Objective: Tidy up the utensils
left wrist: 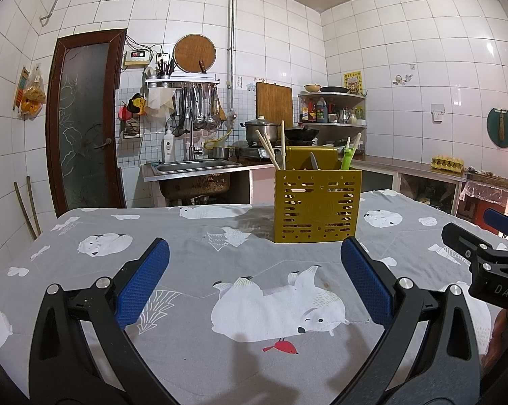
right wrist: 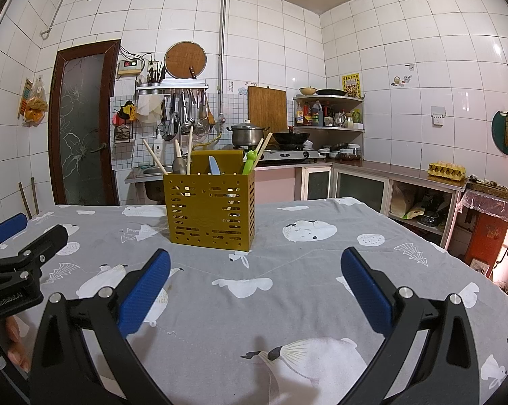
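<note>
A mustard-yellow perforated utensil holder (left wrist: 317, 206) stands upright on the table, and shows in the right wrist view (right wrist: 210, 210) too. It holds wooden chopsticks (left wrist: 269, 150), a spoon, a knife-like blade (right wrist: 214, 166) and a green utensil (left wrist: 347, 158). My left gripper (left wrist: 254, 280) is open and empty, low over the cloth, short of the holder. My right gripper (right wrist: 255, 287) is open and empty, also short of the holder. Each gripper shows at the edge of the other's view.
The table wears a grey cloth with white bear prints (left wrist: 277, 307). Behind it are a sink (left wrist: 194, 167), a stove with a pot (right wrist: 247, 134) and wok, a corner shelf with bottles (right wrist: 328, 111) and a brown door (left wrist: 85, 121). The table's right edge (right wrist: 456, 260) drops off.
</note>
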`<action>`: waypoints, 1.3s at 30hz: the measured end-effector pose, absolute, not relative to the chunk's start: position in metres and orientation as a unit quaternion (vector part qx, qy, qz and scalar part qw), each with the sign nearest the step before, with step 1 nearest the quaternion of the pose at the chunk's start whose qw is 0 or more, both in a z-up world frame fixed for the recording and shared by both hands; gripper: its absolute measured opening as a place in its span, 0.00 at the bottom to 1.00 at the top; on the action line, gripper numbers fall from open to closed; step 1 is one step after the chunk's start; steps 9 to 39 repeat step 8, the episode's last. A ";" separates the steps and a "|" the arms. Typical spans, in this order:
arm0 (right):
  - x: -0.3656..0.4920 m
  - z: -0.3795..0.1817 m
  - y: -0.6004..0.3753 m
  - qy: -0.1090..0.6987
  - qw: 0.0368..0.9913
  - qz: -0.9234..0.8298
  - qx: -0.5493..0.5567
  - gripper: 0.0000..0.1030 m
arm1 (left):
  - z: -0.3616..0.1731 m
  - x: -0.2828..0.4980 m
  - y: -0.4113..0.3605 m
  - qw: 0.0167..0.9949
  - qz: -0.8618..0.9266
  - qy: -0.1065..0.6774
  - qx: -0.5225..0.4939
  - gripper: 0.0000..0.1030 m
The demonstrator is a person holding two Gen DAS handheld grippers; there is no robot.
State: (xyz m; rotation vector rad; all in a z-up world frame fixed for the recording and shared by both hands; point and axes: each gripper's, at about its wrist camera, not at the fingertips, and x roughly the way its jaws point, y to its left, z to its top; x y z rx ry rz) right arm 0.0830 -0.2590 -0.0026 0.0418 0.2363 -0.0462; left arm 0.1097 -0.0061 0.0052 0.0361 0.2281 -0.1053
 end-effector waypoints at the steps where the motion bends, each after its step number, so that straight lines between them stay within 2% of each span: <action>1: 0.084 -0.003 -0.260 0.118 0.993 -0.023 0.021 0.96 | 0.005 0.110 -0.006 0.992 -0.052 0.114 0.018 0.95; 39: 0.083 -0.003 -0.259 0.118 0.993 -0.023 0.021 0.96 | 0.008 0.111 -0.006 0.991 -0.052 0.120 0.015 0.95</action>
